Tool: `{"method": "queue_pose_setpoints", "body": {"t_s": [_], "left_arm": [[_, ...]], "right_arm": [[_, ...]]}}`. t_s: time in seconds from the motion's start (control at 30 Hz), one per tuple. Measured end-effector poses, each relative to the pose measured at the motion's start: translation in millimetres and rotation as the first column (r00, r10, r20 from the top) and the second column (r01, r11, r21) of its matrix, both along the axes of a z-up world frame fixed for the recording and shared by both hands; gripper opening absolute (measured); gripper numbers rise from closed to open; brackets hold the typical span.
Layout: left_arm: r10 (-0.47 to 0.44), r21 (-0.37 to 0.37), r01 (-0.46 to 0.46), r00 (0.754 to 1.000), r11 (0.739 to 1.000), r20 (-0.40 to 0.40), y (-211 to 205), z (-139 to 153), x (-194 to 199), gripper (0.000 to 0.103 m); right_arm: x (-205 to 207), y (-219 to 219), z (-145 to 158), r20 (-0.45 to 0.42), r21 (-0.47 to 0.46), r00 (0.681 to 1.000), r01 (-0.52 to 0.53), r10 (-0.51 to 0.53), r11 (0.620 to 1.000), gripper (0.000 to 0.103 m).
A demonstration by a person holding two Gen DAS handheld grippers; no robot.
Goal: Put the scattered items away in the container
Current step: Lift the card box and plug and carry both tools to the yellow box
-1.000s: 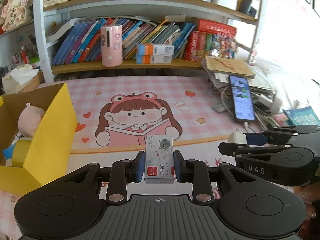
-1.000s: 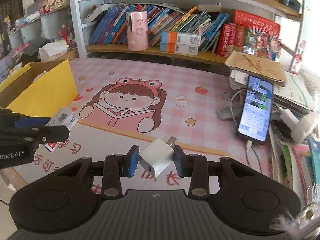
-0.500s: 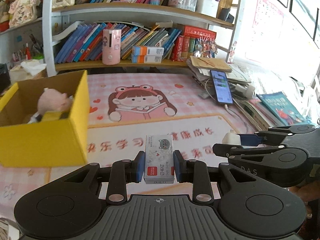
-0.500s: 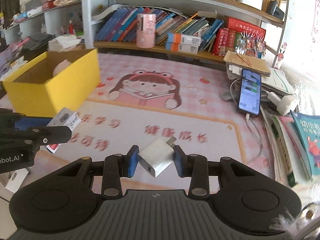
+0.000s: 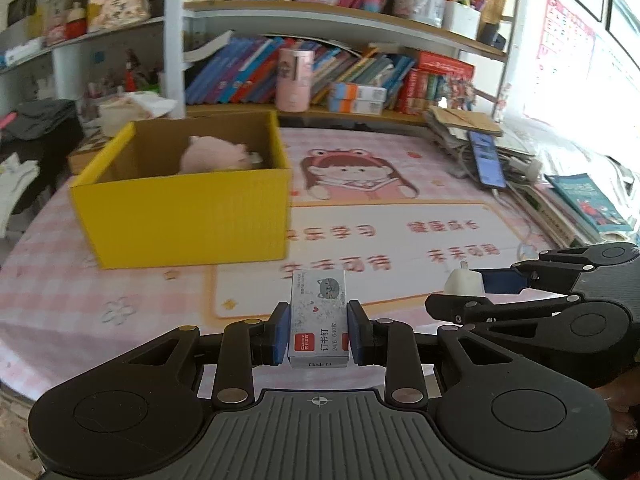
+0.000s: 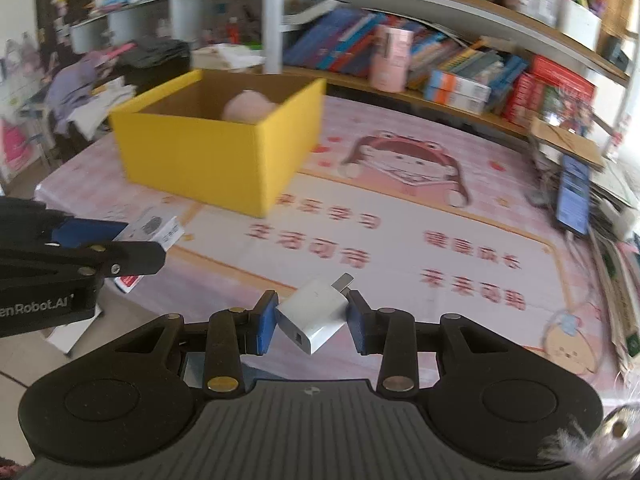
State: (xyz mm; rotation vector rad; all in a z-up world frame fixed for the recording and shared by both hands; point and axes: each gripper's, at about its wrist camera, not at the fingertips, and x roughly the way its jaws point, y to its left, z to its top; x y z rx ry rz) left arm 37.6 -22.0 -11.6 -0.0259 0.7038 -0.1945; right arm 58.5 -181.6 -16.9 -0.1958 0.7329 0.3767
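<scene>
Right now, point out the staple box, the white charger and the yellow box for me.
staple box (image 5: 318, 318), left wrist view, on its printed top face between the fingers.
white charger (image 6: 314, 314), right wrist view, on its white body.
yellow box (image 5: 188, 218), left wrist view, on its near outer wall.

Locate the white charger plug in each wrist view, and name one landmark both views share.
Left wrist view: the white charger plug sits at right of centre, pinched in the right tongs coming in from the right edge.
Right wrist view: it sits at bottom centre, tilted, between the blue pads.
Shared landmark: the yellow box, upper left in both views.
</scene>
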Motion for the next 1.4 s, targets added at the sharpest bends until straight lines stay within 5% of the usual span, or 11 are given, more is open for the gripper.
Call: {"method": "queue_pose_setpoints", "body": {"t_s": [0.47, 1.4], "left_arm": [[0.090, 0.012, -0.090, 0.996, 0.996, -0.009, 56, 0, -8, 0.028], [0.146, 0.036, -0.145, 0.989, 0.989, -0.014, 98, 4, -1, 0.028]], "right_arm": [[0, 70, 7, 0.001, -0.006, 0.995, -0.098, 0.098, 0.995, 0.035], [8, 108, 5, -0.022, 0.036, 0.985, -0.173, 0.174, 0.984, 0.035]]}}
